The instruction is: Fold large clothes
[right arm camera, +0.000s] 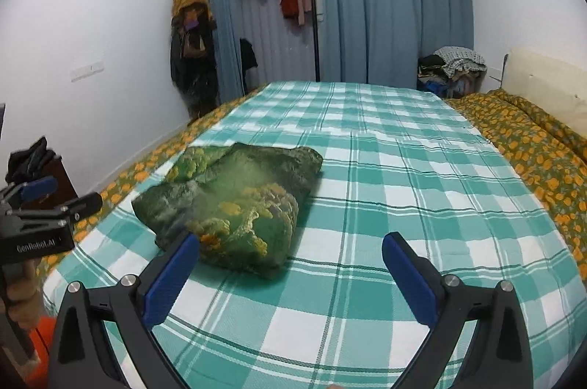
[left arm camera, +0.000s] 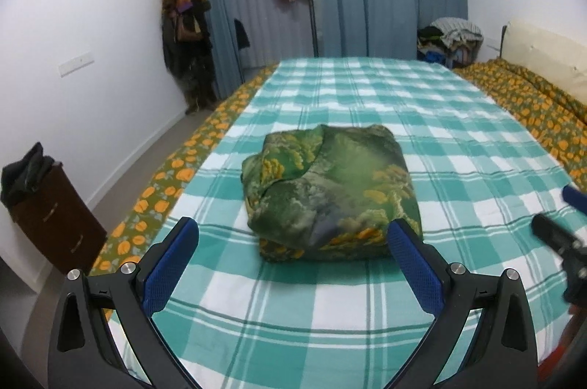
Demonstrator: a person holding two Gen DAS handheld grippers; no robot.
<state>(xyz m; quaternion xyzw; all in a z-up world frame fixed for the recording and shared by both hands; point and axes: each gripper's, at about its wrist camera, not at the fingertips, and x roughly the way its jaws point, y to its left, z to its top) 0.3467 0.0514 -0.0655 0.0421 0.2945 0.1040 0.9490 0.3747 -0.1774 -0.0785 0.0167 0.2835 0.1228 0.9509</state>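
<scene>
Stretching away ahead of both tools, the wide bed under its teal-and-white checked sheet (left arm camera: 403,117) fills most of each view, with an orange-flowered olive bedspread (left arm camera: 161,183) showing along its edges. Straight in front of the left gripper (left arm camera: 291,233), and close beyond its fingertips, lies the green garment printed with yellow-and-grey landscape patches (left arm camera: 330,183), folded into a thick, roughly square bundle resting flat on the sheet. From the right gripper (right arm camera: 290,247) the same bundle (right arm camera: 234,202) sits ahead and off to the left, its near corner just beside that tool's left blue pad, so the left tool appears the better lined up of the two, while the right one would have to swing leftward to meet it. The bundle's slightly longer side seems to run away from the left tool, front to back. Its top layer curves over in a soft flap with a diagonal seam, edges are rounded rather than crisp, and the lower layers bulge a little at the near side; it looks compact and, I judge, close to finished, perhaps needing only a press or a tidy. Both tools have their blue-padded fingers spread wide, holding nothing, hovering above the sheet clear of the cloth.
</scene>
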